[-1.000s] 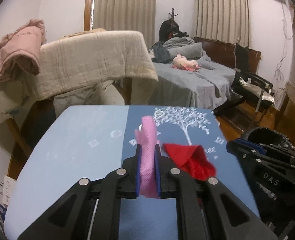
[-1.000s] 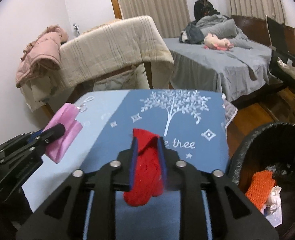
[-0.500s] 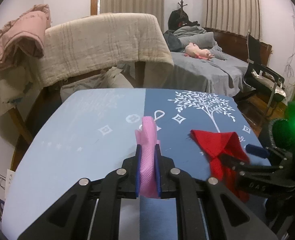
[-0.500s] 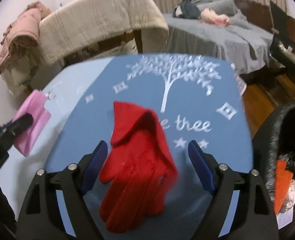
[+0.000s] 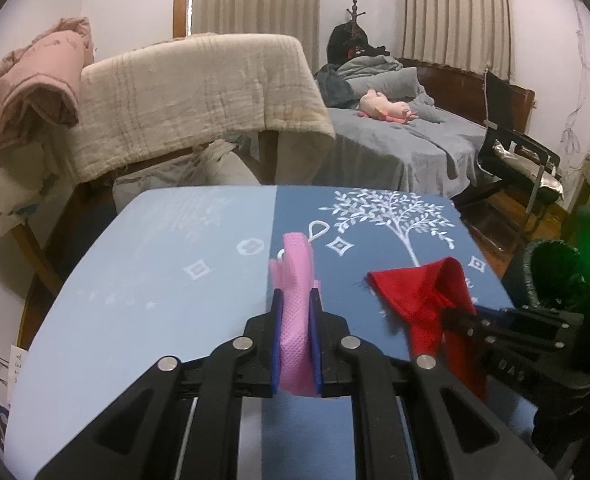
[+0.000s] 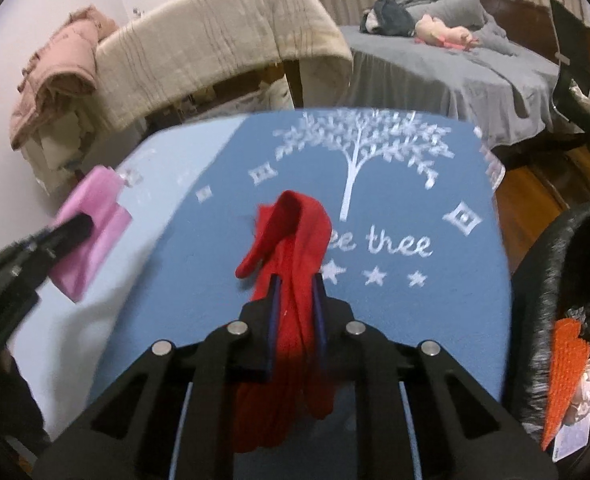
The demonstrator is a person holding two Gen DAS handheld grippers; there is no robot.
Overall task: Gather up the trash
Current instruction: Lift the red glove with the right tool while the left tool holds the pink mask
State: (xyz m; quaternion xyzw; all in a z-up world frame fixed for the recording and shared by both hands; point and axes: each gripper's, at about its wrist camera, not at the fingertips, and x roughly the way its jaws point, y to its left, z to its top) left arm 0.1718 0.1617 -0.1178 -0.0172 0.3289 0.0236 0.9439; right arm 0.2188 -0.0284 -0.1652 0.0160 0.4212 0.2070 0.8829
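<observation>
Two claws hold mesh scraps over the worktop [image 6: 435, 300], whose cloth reads "tree". The left claw [image 5: 296, 300] grips the pink mesh [image 5: 295, 320]. The right claw [image 6: 295, 292], spread wide half a second ago, now pinches the red mesh [image 6: 295, 240] near the right edge, beside the trash bin [image 6: 551, 280].
</observation>
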